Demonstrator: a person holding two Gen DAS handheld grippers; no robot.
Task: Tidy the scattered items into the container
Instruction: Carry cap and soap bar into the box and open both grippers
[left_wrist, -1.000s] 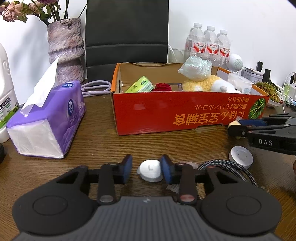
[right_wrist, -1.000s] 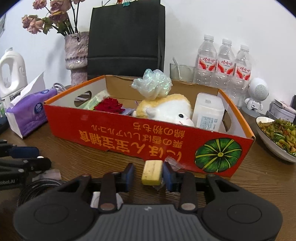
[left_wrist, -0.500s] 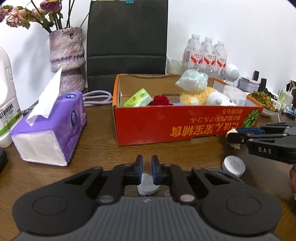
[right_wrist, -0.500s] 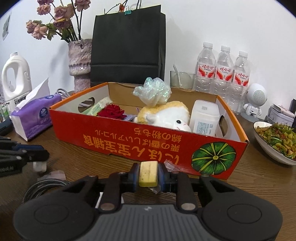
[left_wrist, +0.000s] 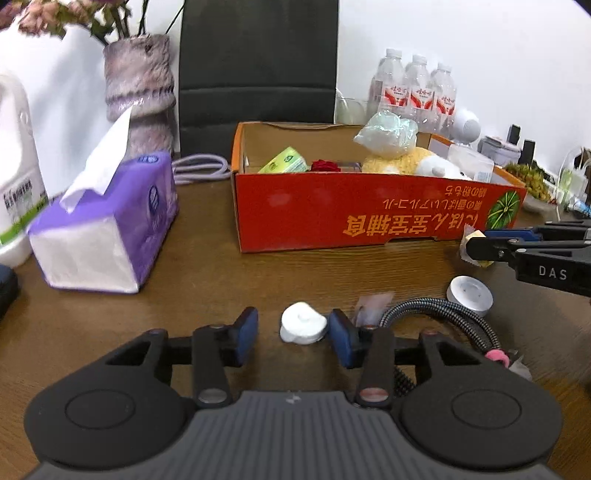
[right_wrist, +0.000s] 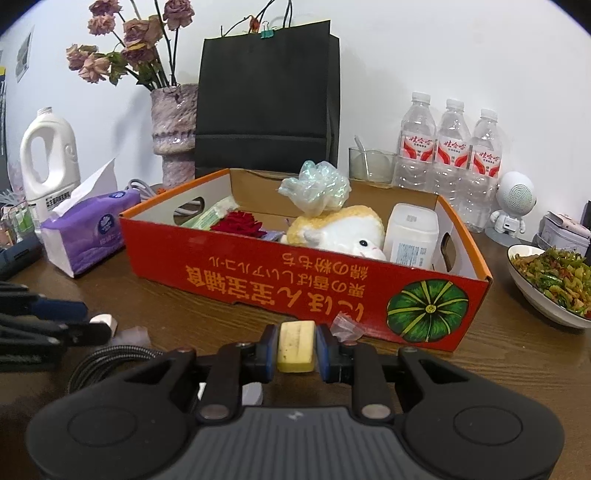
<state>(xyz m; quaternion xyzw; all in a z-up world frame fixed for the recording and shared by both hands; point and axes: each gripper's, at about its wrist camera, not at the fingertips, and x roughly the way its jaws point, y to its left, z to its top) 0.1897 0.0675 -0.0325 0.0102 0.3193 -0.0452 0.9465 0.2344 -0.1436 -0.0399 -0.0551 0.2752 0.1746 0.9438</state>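
The red cardboard box (left_wrist: 369, 221) with a pumpkin print stands on the wooden table and holds a plush toy (right_wrist: 347, 230), a red rose, a green pack and a white jar. A small white lump (left_wrist: 303, 328) lies on the table between the fingers of my left gripper (left_wrist: 293, 334). The jaws are opening; the lump sits by the right pad and well clear of the left one. My right gripper (right_wrist: 296, 349) is shut on a pale yellow block (right_wrist: 296, 346), just in front of the box's (right_wrist: 295, 288) near wall.
A braided cable (left_wrist: 436, 314), a round white puck (left_wrist: 470, 295) and a clear wrapper (left_wrist: 371, 306) lie right of my left gripper. A purple tissue pack (left_wrist: 110, 229) stands left of the box. A bowl of food (right_wrist: 546, 280) sits far right. Vase, black bag and bottles line the back.
My left jaws shut over the white lump, then spread again, and it lies between them. My right jaws have shut on the yellow block and still hold it.
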